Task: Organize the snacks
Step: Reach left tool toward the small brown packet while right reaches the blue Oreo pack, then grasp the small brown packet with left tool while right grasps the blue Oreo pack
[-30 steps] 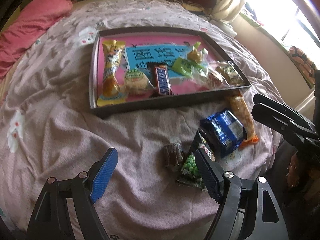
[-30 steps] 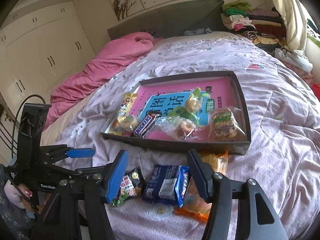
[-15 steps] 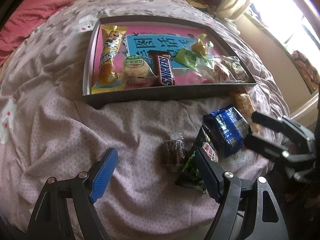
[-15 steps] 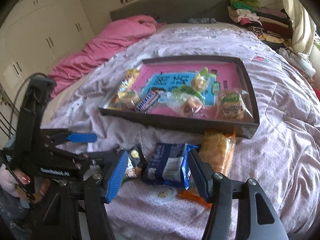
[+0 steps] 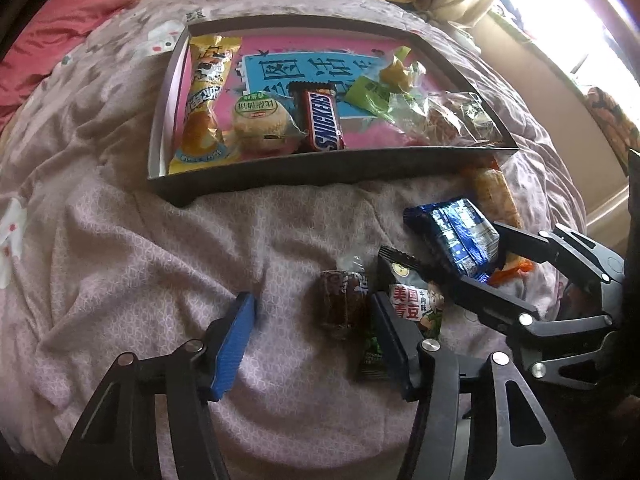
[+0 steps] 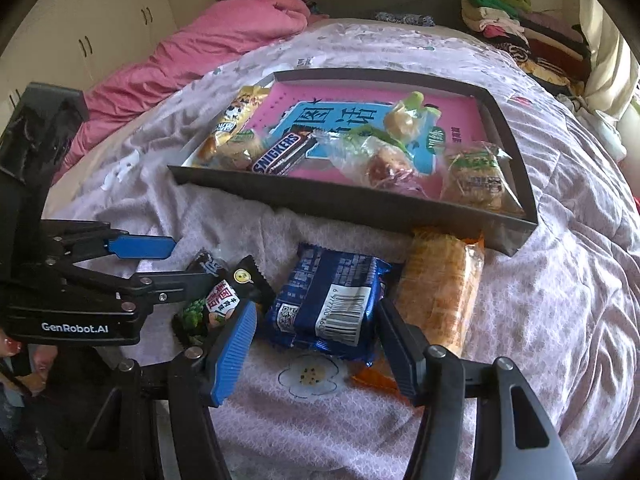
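The dark shallow tray sits on the pink patterned bedspread, and everything below is placed against it. Inside, a Snickers bar lies with its long axis running from the near wall toward the far wall; left of it sit a round wrapped bun and a long yellow bread packet, also lengthwise toward the far wall. Crinkled clear wrappers fill the tray's right part.

Outside the near wall lie four loose snacks. A glossy blue foil cookie pack rests flat, its long axis angled toward the tray's right corner. An orange cracker packet touches the near wall end-on and points straight away from it. Farther from the tray lie a dark pea bag with red characters and a small brown wrapped sweet.

The right gripper is spread wide, its fingers on either side of the blue pack's near end, not clamped. The left gripper is also spread open, holding nothing, the brown sweet between its fingers.

Compared with a second ago, both grippers have moved closer to the loose snacks and lower over the bedspread; the snacks themselves have not shifted
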`<state>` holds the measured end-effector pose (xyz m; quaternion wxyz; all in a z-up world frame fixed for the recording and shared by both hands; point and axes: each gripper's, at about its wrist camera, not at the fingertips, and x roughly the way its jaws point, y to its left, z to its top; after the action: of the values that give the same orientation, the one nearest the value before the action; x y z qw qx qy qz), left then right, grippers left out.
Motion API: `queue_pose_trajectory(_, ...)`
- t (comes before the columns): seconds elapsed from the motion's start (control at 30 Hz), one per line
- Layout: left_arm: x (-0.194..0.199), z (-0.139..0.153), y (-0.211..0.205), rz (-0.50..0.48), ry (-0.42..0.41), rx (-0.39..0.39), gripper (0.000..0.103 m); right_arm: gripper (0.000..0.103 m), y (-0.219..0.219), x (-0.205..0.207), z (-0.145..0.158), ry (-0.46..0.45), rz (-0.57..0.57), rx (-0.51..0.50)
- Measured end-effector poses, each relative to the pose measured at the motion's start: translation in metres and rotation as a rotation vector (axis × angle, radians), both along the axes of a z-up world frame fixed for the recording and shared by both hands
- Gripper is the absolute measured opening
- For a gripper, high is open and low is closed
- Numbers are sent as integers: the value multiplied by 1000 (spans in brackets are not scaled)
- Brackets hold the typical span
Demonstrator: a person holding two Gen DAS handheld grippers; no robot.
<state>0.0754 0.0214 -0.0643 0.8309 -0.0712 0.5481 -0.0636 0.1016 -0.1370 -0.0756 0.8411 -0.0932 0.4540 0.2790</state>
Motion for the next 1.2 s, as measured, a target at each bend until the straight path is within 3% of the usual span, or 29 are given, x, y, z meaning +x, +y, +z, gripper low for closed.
queue_pose_trajectory(0.37, 2, -3, -1, 5, -5, -4, 59, 62, 14, 11, -10, -23, 3, -28)
queue_pose_trajectory(0.63, 4, -5, -10, -11, -11, 4, 44, 51, 21, 17, -16, -57, 18, -69)
queue_pose_trajectory(0.93, 4, -8, -9, -16, -15, -24, 30, 50, 12, 19, -5, -50, 8, 21)
queue_pose_trajectory(1.2, -1, 1, -4, -14, -40, -56, 29, 51, -1, 16, 13, -67, -2, 132)
